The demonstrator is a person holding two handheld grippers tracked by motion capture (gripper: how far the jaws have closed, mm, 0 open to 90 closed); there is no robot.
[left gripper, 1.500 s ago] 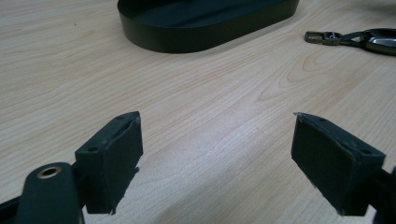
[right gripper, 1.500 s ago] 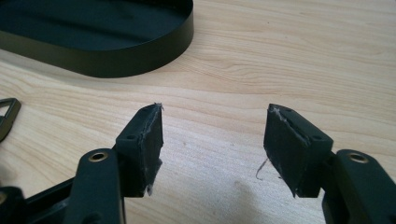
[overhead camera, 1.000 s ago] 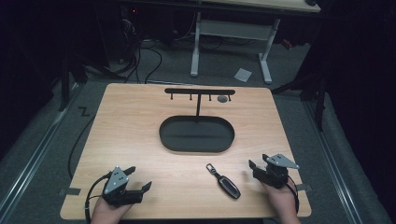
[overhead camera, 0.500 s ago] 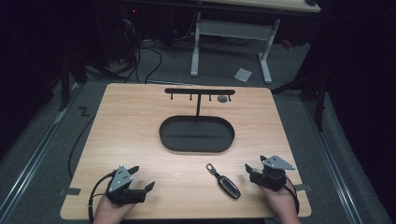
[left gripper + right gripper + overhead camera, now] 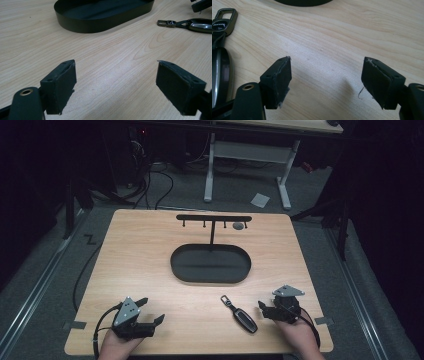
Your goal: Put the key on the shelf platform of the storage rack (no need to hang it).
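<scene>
Two grippers sit at the near edge of the wooden table (image 5: 150, 250), one per hand. The left gripper (image 5: 150, 312) is at the near-left corner w/ its jaws spread wide and nothing between them; the left gripper view has bare wood grain between the two black pads. The right gripper (image 5: 262, 308) is at the near right, and its jaws have just been opening; they now stand apart w/ nothing between them, just bare table.

The key fob (image 5: 244, 318) lies flat on the table betw. the two hands, much nearer the right gripper, just beside its jaws but not touching. Its strap and metal clasp (image 5: 226, 299) point toward the black oval tray (image 5: 210, 279) mid-table.

The high view gives the layout: tray in the center, a black T-shaped hook rack (image 5: 214, 218) rising from its far side, one small round item hanging near the rack's right end, too small to identify. The right gripper view adds detail on the clasp (image 5: 225, 19): there's lettering on it, too small to read. The left gripper view has the tray's side wall (image 5: 100, 23) up close and the fob far off at top right (image 5: 201, 24).
</scene>
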